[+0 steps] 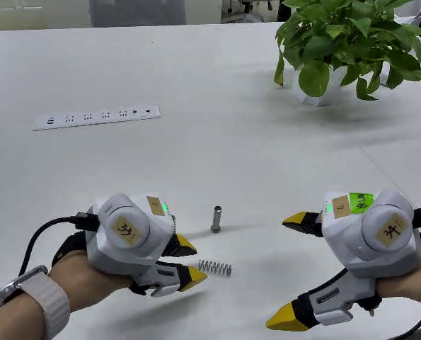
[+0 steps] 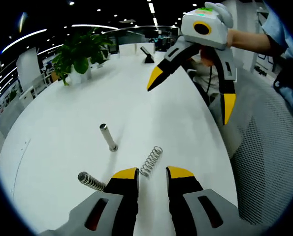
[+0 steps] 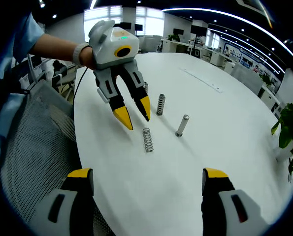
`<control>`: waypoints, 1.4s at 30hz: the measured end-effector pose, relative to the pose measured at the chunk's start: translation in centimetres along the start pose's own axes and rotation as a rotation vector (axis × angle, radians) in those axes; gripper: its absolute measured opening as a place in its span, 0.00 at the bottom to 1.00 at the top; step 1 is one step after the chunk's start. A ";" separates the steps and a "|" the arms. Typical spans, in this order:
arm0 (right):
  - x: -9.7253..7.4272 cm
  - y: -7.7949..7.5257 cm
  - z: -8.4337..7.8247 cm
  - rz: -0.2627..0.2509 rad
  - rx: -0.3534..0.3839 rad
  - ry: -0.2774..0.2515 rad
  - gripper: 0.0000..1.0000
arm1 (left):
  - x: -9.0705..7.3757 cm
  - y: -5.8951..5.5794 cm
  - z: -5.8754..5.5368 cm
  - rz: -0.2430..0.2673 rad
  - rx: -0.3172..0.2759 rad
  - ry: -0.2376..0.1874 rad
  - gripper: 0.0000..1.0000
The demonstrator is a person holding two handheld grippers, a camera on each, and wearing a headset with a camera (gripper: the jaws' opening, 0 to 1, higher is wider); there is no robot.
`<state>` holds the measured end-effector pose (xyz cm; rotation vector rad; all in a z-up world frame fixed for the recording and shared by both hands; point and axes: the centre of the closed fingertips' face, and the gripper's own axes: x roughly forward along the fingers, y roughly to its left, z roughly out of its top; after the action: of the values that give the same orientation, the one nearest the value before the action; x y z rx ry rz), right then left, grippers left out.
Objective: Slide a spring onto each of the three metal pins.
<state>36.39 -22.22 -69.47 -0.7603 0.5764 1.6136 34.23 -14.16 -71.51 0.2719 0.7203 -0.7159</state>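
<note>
A bare metal pin (image 1: pixel 216 219) (image 2: pixel 108 137) (image 3: pixel 181 125) stands upright on the white table (image 1: pixel 196 156). A loose spring (image 1: pixel 215 268) (image 2: pixel 151 161) (image 3: pixel 147 139) lies flat in front of it. Another pin wearing a spring (image 2: pixel 90 181) (image 3: pixel 160 104) stands close to my left gripper. My left gripper (image 1: pixel 192 262) (image 2: pixel 152 173) is open, its yellow tips just short of the loose spring, nothing between them. My right gripper (image 1: pixel 284 273) (image 3: pixel 146 173) is open wide and empty, a hand's width to the right of the spring.
A white power strip (image 1: pixel 95 117) lies at the far left. A leafy plant in a white pot (image 1: pixel 337 42) stands at the back right. The table's near edge runs just under both hands, with a mesh chair (image 3: pixel 33 162) beyond it.
</note>
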 end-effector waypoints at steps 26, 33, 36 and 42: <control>-0.4 0.1 -1.4 -0.015 0.042 -0.001 0.89 | 3.0 1.1 -2.0 -0.051 0.144 0.195 0.12; -0.1 0.6 -1.0 -0.009 0.041 -0.009 0.88 | 3.1 1.2 -2.0 -0.071 0.125 0.249 0.12; 0.1 0.7 -1.0 -0.005 0.037 -0.007 0.88 | 2.9 1.0 -2.0 -0.064 0.123 0.265 0.11; 0.2 0.9 -0.9 0.000 0.037 -0.013 0.88 | 2.7 0.8 -2.1 -0.036 0.088 0.233 0.10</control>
<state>35.63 -22.88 -70.28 -0.7216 0.5949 1.6024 35.15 -13.96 -74.90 0.4285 0.9179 -0.7591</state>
